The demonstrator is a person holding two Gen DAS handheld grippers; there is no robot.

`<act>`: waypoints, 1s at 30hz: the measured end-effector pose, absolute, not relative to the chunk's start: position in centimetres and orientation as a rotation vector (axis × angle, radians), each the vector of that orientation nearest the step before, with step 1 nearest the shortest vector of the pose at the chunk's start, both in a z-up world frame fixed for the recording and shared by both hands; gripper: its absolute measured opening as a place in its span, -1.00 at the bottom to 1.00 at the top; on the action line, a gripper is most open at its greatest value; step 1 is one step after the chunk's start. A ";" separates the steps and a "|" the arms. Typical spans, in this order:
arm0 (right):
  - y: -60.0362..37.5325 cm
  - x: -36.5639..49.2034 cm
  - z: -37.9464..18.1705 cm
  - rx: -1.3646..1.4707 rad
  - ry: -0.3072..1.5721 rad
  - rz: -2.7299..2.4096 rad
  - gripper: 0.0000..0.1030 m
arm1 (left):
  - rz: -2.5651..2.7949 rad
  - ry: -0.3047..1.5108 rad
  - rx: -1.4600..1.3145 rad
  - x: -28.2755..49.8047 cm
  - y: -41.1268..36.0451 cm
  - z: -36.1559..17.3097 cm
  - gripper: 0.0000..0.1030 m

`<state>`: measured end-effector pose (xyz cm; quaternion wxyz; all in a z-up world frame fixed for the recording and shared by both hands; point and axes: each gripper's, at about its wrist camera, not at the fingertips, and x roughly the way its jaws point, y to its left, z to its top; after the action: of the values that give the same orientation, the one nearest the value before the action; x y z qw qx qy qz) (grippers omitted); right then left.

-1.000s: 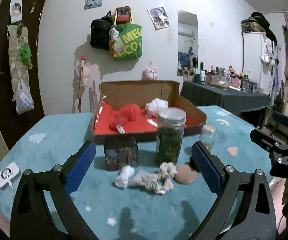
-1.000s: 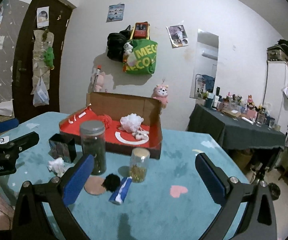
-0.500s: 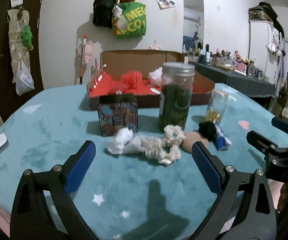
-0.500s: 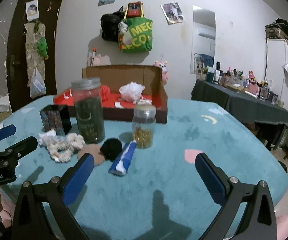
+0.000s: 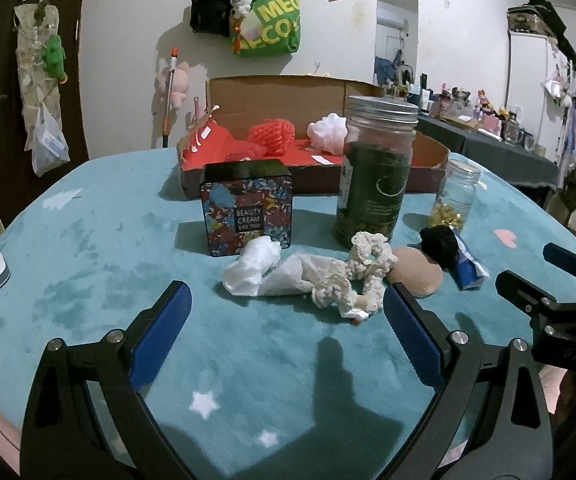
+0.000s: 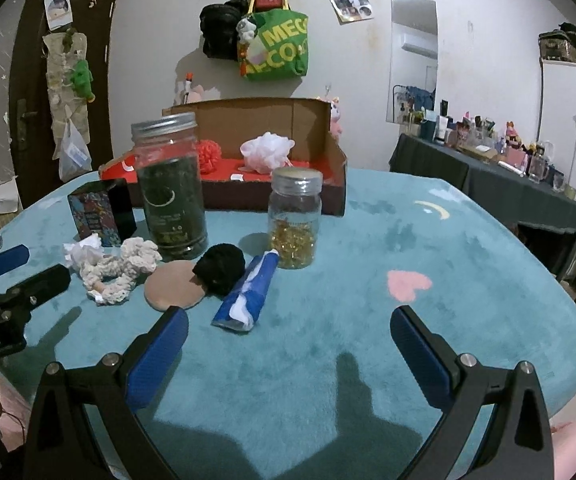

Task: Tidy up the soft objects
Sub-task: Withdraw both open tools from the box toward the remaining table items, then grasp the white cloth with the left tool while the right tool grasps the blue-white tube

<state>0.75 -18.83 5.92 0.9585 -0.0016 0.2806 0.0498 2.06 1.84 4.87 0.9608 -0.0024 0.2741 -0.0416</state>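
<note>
Cream crocheted scrunchie (image 5: 362, 276) lies looped and knobbly beside crumpled white paper (image 5: 253, 266), both grippers (image 5: 285, 310) (image 6: 288, 328) spread wide, empty.

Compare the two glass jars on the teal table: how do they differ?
The tall glass jar with the grey metal lid is bigger and packed with dark green contents; the short glass jar with the tan lid holds a shallow layer of golden pieces, mostly empty above. Both stand upright, lidded, before the cardboard box.

Two glass jars (image 6: 169, 184) (image 6: 295, 220), one printed tin (image 5: 246, 207), two mesh puffs (image 6: 267, 154) (image 6: 209, 155), one cardboard box (image 6: 338, 176), one blue tube (image 6: 247, 292)
</note>
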 end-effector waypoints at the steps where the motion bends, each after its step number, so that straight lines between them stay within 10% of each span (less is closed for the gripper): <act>1: -18.9 0.9 5.9 -0.002 0.573 0.102 1.00 | -0.084 0.558 -0.005 2.2 2.0 4.9 0.91; 26: -18.1 6.9 5.4 0.029 0.727 0.176 0.83 | -0.093 0.740 0.029 9.1 6.4 5.2 0.88; 30: -17.5 7.4 4.9 0.015 0.749 0.198 0.60 | -0.097 0.763 0.079 10.0 6.1 4.7 0.23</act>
<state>7.42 -17.53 4.93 0.9258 0.0073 0.3653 0.0963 9.97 6.06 4.68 0.9262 0.0385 0.3722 -0.0472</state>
